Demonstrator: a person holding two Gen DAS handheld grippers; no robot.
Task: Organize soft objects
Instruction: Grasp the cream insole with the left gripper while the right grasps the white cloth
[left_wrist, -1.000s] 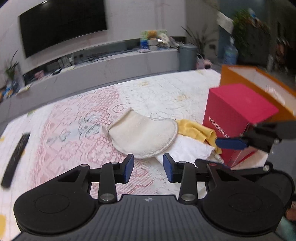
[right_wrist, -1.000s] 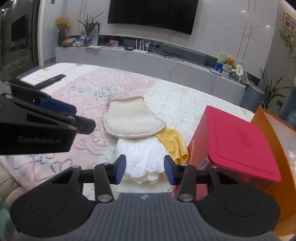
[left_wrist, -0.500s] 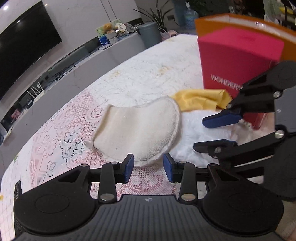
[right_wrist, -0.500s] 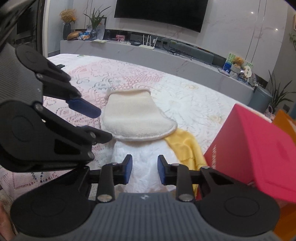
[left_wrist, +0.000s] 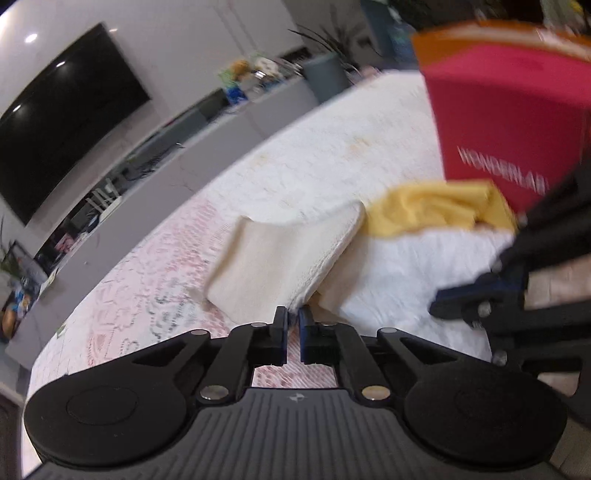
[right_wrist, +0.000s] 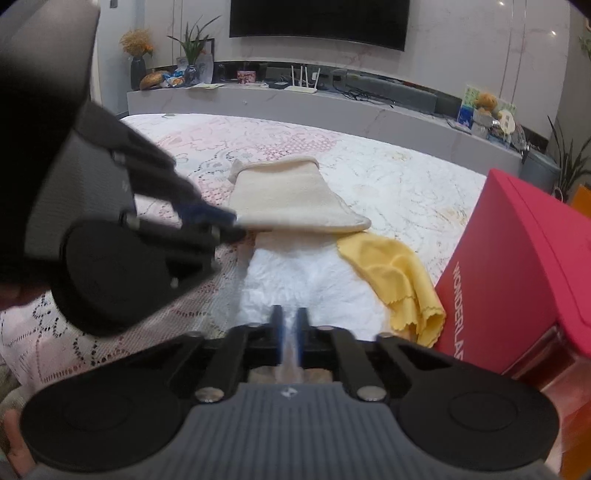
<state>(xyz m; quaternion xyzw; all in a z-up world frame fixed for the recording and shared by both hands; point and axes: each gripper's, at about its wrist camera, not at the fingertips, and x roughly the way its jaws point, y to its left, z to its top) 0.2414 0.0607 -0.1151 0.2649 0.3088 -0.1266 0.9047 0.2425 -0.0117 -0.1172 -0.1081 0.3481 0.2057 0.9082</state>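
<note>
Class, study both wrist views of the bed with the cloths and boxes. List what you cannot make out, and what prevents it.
- Red box lettering: its end is cut off behind the right gripper in the left wrist view.
- Orange box: contents hidden by the red box and blur.
- White cloth: near edge hidden between the right gripper's closed jaws, right wrist view.
- Shelf items: too small.

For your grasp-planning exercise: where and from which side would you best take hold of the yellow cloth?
Probably its loose wavy corner beside the red box, coming from above on the near side. The yellow cloth lies crumpled there, free of the cream mitt overlapping its far end.
</note>
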